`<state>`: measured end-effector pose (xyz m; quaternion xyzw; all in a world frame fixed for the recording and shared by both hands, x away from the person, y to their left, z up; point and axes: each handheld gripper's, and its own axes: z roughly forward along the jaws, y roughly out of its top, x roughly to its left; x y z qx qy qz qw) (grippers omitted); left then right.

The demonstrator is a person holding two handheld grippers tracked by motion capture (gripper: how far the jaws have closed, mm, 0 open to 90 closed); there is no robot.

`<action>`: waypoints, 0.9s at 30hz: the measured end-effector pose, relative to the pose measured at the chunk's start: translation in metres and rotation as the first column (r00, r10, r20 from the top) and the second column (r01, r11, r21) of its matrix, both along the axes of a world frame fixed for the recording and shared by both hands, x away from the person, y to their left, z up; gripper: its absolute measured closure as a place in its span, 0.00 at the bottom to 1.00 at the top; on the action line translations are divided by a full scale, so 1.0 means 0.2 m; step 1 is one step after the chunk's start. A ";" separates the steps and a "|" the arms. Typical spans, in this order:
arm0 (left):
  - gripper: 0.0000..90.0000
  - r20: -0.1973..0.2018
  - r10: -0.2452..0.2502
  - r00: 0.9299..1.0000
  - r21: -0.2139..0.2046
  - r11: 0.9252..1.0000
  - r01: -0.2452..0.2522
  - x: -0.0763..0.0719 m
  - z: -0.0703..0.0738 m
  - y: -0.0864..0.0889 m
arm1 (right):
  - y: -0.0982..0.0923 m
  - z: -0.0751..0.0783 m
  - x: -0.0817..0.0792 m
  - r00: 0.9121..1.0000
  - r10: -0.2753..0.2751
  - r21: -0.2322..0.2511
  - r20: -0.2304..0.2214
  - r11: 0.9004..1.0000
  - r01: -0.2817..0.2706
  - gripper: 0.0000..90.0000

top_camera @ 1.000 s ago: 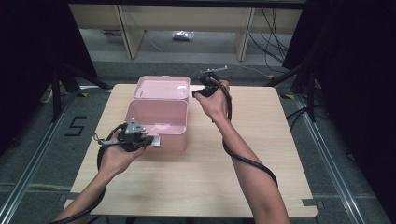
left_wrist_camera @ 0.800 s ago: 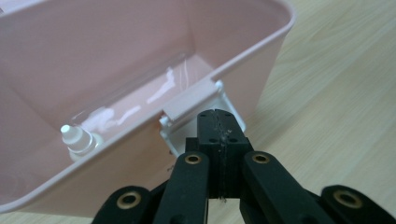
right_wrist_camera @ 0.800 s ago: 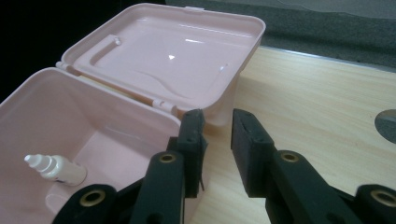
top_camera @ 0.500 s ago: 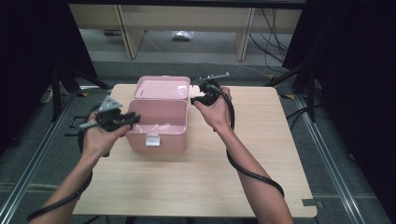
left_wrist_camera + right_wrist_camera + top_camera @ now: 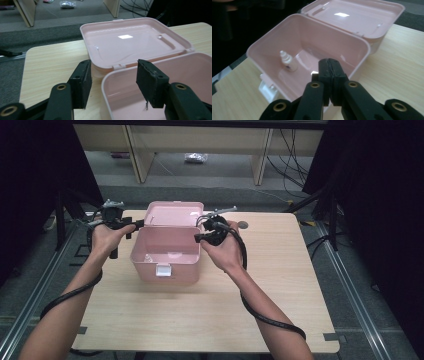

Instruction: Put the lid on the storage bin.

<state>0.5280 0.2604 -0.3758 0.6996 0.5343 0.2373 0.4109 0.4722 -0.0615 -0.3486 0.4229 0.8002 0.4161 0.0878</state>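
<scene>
Pink box [image 5: 167, 255] stood open near the middle of the wooden table [image 5: 280, 290], its lid [image 5: 175, 214] folded back flat behind it, latch tab facing the person. A small white bottle [image 5: 287, 60] stood upright on the box floor, close to the latch-side wall. Left gripper [image 5: 127, 227] was held at the box's left rear corner; in the left gripper view its jaws had just been opening and stood wide apart, straddling the corner of the rim above the hinge, with neither pad touching it and nothing gripped. Right gripper [image 5: 199, 238] hovered at the box's right rim; its jaws had just been closing and met pad to pad with nothing between them, pointing down into the box.
</scene>
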 end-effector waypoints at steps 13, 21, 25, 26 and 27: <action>0.53 -0.033 0.013 0.999 -0.010 1.000 -0.013 0.18 -0.06 0.04 | 0.26 -0.11 -0.22 0.979 0.203 -0.038 0.009 0.978 -0.203 1.00; 0.57 -0.054 0.026 0.998 0.015 1.000 -0.026 0.25 -0.08 0.04 | 0.36 -0.21 -0.25 0.969 0.246 -0.076 0.007 0.967 -0.244 1.00; 0.59 -0.043 0.038 0.998 0.014 0.999 -0.037 0.29 -0.09 0.02 | 0.40 -0.23 -0.26 0.967 0.255 -0.092 0.013 0.963 -0.252 1.00; 0.59 -0.070 0.026 0.997 0.039 0.999 -0.023 0.30 -0.08 0.03 | 0.41 -0.23 -0.26 0.968 0.250 -0.094 0.011 0.964 -0.248 1.00; 0.60 -0.056 0.040 0.998 0.028 0.999 -0.039 0.31 -0.09 0.03 | 0.41 -0.24 -0.26 0.965 0.260 -0.100 0.019 0.961 -0.257 1.00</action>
